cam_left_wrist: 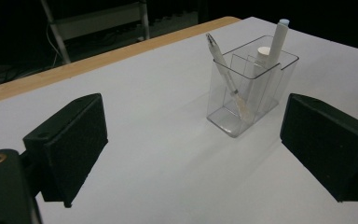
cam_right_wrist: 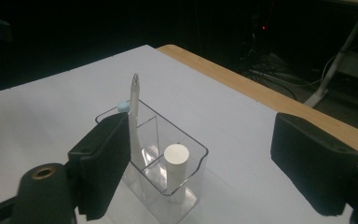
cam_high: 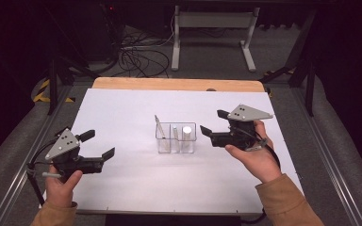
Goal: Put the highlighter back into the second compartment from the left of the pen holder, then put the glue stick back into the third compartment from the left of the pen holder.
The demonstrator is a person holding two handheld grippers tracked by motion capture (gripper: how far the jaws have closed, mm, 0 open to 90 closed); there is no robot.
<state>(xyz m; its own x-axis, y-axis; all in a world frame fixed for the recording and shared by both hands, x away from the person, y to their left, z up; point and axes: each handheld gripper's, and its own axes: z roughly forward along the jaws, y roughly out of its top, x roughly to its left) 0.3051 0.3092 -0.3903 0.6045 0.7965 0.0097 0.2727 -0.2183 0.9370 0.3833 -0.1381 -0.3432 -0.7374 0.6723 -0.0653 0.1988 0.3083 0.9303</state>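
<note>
A clear plastic holder with three compartments is seen mid-table, standing on the white sheet. In the high view, a pen is leaned in the left compartment, a thin blue-capped stick is stood in the middle one, and a white cylinder is stood upright in the right one.

Left claw is held in the left hand near the table's front-left corner, well apart from the holder, pointed toward it. Jaws are spread wide, nothing between them. In the left gripper view the holder is framed between the two black jaws, farther off.

Right claw is held in the right hand, just beside the holder's right end. Jaws are spread, nothing pinched. In the right gripper view the holder is seen close between the jaws, white cylinder nearest; contact with the left jaw cannot be told.

A bare wooden strip is exposed along the table's far edge.
</note>
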